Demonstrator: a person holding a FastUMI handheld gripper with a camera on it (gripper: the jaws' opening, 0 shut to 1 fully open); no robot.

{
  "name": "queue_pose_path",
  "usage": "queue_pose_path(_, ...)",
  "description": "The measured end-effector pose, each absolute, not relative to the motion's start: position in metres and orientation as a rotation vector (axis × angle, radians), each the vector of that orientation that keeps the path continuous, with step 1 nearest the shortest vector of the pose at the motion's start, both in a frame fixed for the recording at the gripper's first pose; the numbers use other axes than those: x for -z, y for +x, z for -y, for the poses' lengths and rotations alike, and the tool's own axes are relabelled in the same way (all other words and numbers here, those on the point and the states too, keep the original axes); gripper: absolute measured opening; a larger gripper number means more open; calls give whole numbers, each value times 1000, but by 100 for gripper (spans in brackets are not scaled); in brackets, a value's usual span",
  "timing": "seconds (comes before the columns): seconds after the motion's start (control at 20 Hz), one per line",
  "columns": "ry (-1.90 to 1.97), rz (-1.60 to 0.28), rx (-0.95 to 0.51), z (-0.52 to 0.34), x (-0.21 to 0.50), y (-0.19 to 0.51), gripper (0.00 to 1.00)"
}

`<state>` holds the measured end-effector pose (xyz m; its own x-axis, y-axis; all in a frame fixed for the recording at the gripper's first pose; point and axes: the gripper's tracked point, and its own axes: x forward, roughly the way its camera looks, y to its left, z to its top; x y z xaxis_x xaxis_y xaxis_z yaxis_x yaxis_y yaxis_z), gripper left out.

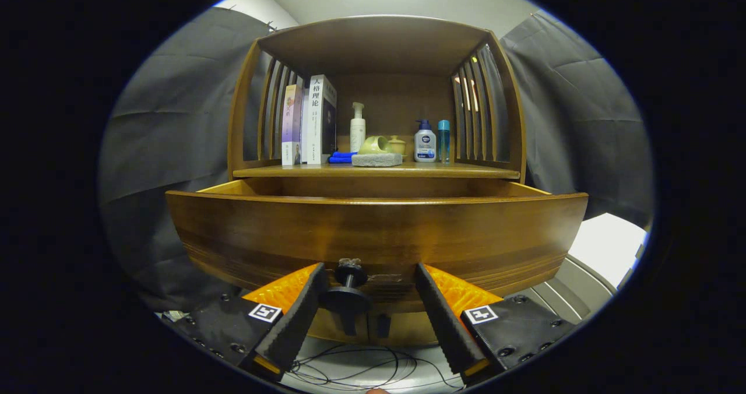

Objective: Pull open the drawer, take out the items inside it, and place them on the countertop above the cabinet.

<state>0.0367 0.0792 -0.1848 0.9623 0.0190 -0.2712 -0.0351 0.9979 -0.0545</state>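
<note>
Our gripper [368,292] stands wide around the knob [348,292]; we judge the drawer [373,231] pulled open, its items unremoved.

The wooden cabinet's countertop [466,172] sits above the pulled-out drawer [373,236], well beyond the fingers. On it, from the left, stand two upright books [309,120], a folded blue cloth [341,157], a white pump bottle [357,127], a green cup tipped on a grey sponge [377,159], a small lidded jar [397,144], another pump bottle [425,142] and a slim blue bottle [444,140].
</note>
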Motion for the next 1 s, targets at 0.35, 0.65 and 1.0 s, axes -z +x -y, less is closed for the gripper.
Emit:
queue_pose_path(0.35, -27, -282, -6, -80, 184, 67, 98)
queue_pose_path(0.65, -55, -266, 5, -80, 187, 89, 97)
queue_pose_path(1.0, -50, -268, 9, -80, 190, 119, 98)
